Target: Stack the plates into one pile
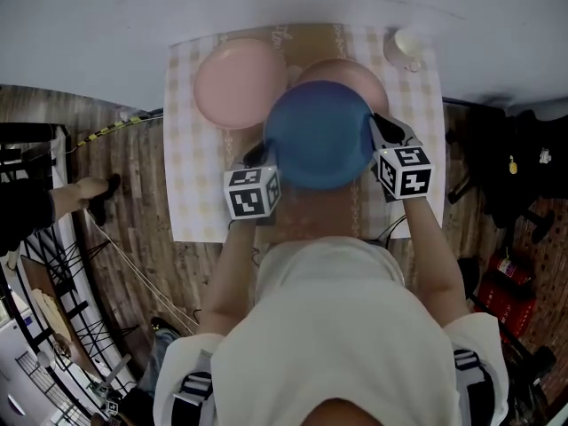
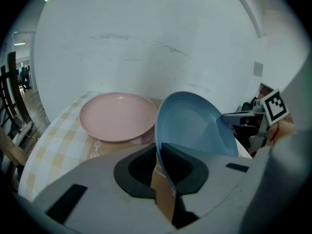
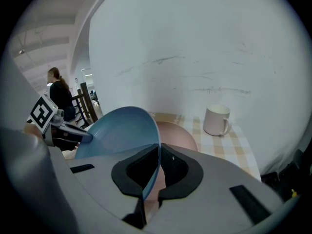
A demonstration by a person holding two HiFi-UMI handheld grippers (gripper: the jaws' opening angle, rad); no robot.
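Note:
A blue plate (image 1: 318, 136) hangs in the air above the checked tablecloth (image 1: 200, 176), held by its two opposite rims. My left gripper (image 1: 257, 153) is shut on its left rim, and the rim runs between the pads in the left gripper view (image 2: 163, 165). My right gripper (image 1: 377, 130) is shut on its right rim (image 3: 158, 169). The blue plate partly covers a dusky pink plate (image 1: 355, 74) lying on the table beneath it. A lighter pink plate (image 1: 238, 82) lies to the left, apart from both, and shows plainly in the left gripper view (image 2: 114, 116).
A white mug (image 1: 406, 47) stands at the table's far right corner near the wall. A person's hand (image 1: 89, 193) reaches in at the left over the wooden floor. Red gear (image 1: 501, 291) and dark stands sit right of the table. A person (image 3: 61, 94) stands far off.

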